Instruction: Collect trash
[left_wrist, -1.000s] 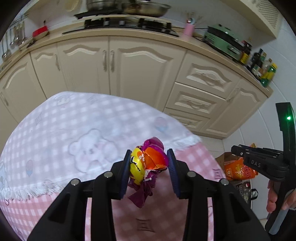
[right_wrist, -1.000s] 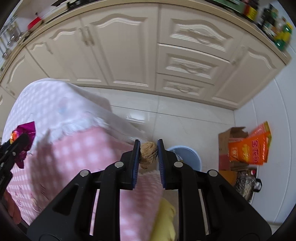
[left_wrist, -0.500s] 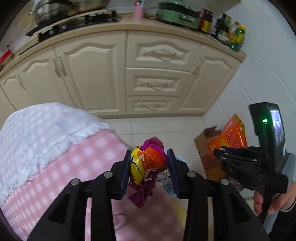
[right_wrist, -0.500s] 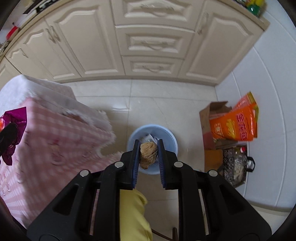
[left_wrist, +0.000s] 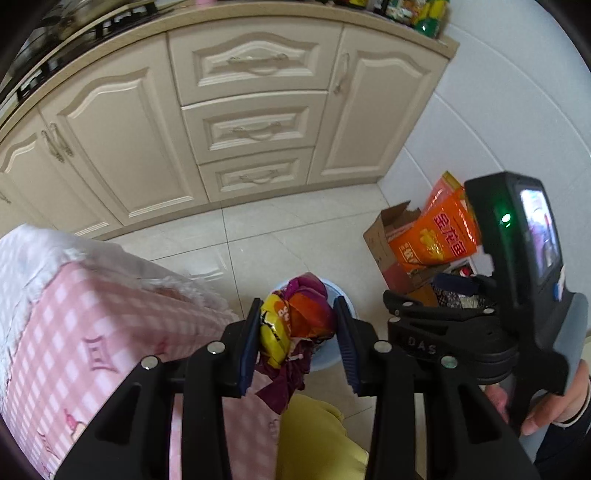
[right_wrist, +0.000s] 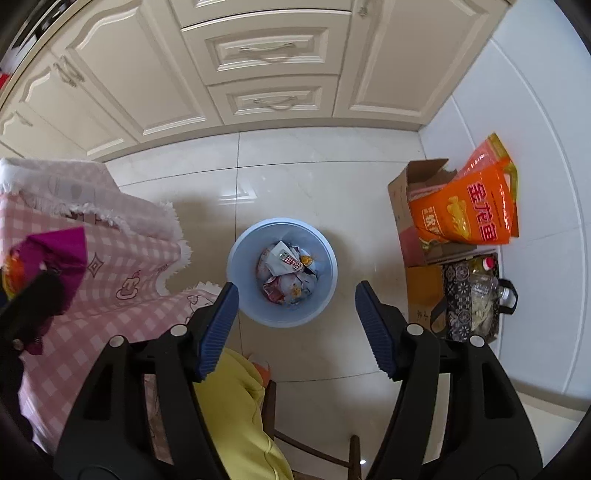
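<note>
My left gripper (left_wrist: 297, 338) is shut on a crumpled snack wrapper (left_wrist: 295, 321), yellow, orange and purple, held beside the table edge above the light blue trash bin (left_wrist: 345, 301). In the right wrist view my right gripper (right_wrist: 295, 321) is open and empty, hovering right above the bin (right_wrist: 240, 269), which holds several scraps of trash (right_wrist: 288, 273). The wrapper (right_wrist: 55, 251) and left gripper show at that view's left edge. The right gripper body (left_wrist: 461, 332) shows at the right of the left wrist view.
A table with a pink checked cloth (right_wrist: 92, 229) stands left of the bin. A yellow-cushioned chair (right_wrist: 236, 413) is just below me. A cardboard box with an orange bag (right_wrist: 465, 210) and a dark tote (right_wrist: 472, 295) stand by the white wall. Cream cabinets (right_wrist: 266, 55) lie ahead.
My right gripper has opened and the brown lump it held is gone from its jaws. Both grippers have swung from the table to over the bin; the left still holds the wrapper.
</note>
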